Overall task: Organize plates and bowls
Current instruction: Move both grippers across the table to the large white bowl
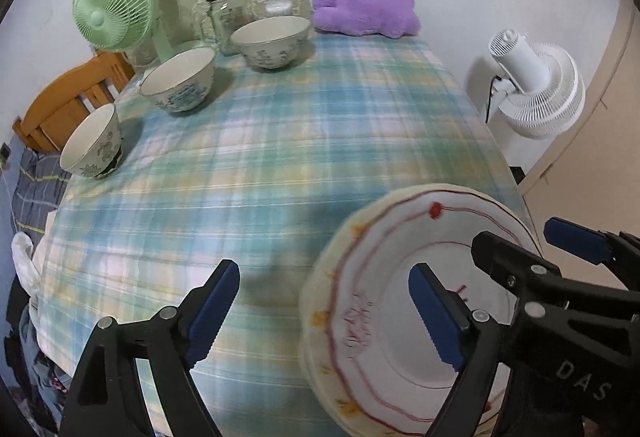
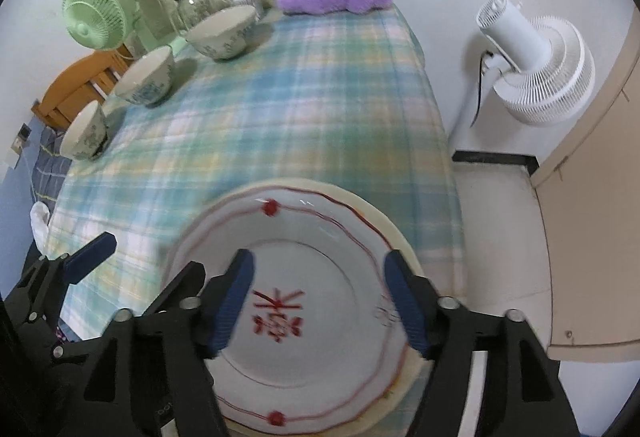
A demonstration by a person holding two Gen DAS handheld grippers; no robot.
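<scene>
Lettering "DAS" marks the right tongs (image 1: 532,243) (white on black) beside the plates (image 1: 400,277).

Both wrist cameras looked steeply down along their fingers, close above the stacked plates (image 2: 304,317) on the worktop (image 1: 280,141); both views shared the bowls (image 1: 180,81) beyond.

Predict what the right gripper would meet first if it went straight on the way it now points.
Probably the white plate with red markings: the right gripper hangs open directly over it, nothing between. How large the gap is cannot be judged from these views.
</scene>
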